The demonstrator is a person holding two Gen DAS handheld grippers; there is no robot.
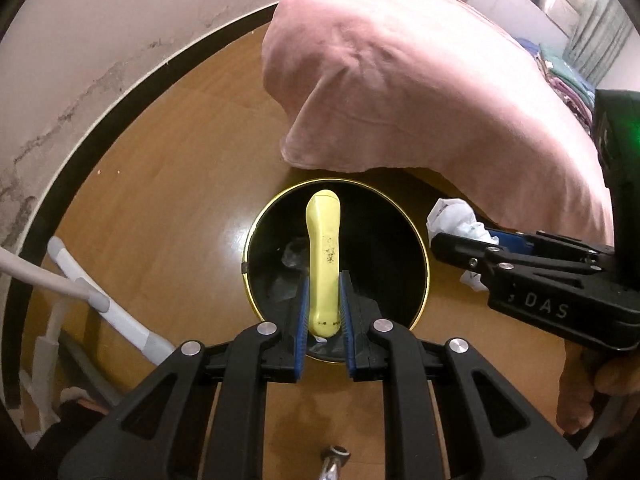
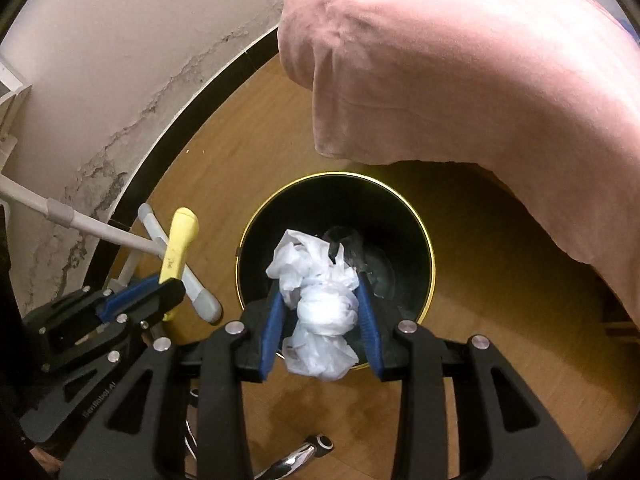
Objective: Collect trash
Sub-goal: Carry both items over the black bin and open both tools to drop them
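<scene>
Left wrist view: left gripper (image 1: 323, 312) clamps a yellow stick (image 1: 323, 256) above the black bin (image 1: 420, 276). Right gripper (image 2: 320, 316) pinches a white plastic wad (image 2: 318, 304) over the bin. Likely next: spread both jaws, dropping both in.

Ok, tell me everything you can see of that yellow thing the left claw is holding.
The long pale-yellow plastic object is smooth and rounded, slightly flared at its far end, with small dark scuffs mid-body and near its base. The left claw is shut on its lower part, blue pads pressing both sides. From that claw's camera it hangs over the black round bin with a gold rim, touching nothing else visible.
</scene>
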